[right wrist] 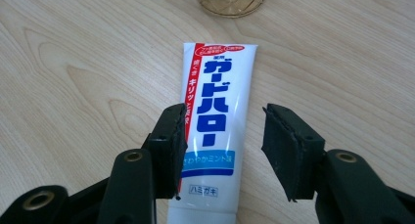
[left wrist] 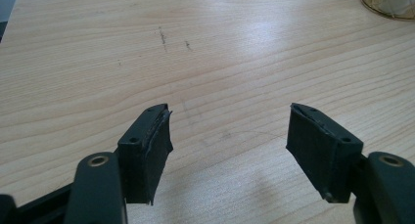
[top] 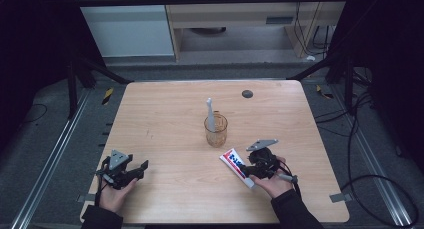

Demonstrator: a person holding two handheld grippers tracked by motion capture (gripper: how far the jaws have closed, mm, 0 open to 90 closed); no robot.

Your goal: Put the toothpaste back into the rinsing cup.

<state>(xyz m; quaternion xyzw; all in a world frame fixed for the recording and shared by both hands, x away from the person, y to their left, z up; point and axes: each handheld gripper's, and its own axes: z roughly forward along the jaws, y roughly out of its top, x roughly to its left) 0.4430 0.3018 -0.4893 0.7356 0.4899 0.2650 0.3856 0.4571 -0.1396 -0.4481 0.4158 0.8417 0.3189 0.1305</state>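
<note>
Right gripper (right wrist: 222, 145) open, jaws straddling the white plastic toothpaste tube with blue and red lettering (right wrist: 215, 121), flat on the wood table (right wrist: 73, 77), pads clear of it. Amber patterned glass (right wrist: 231, 1) just beyond the tube, cut off at frame top. Tube's cap end hidden beneath the jaws. Left gripper (left wrist: 227, 145) open, idle.

- We see a light wooden table (top: 165, 114) with rounded corners
- At its centre stands an amber glass cup (top: 216, 131) with a white toothbrush (top: 210, 114) upright in it
- On the far side, right of centre, we note a small dark round spot (top: 247, 94)
</note>
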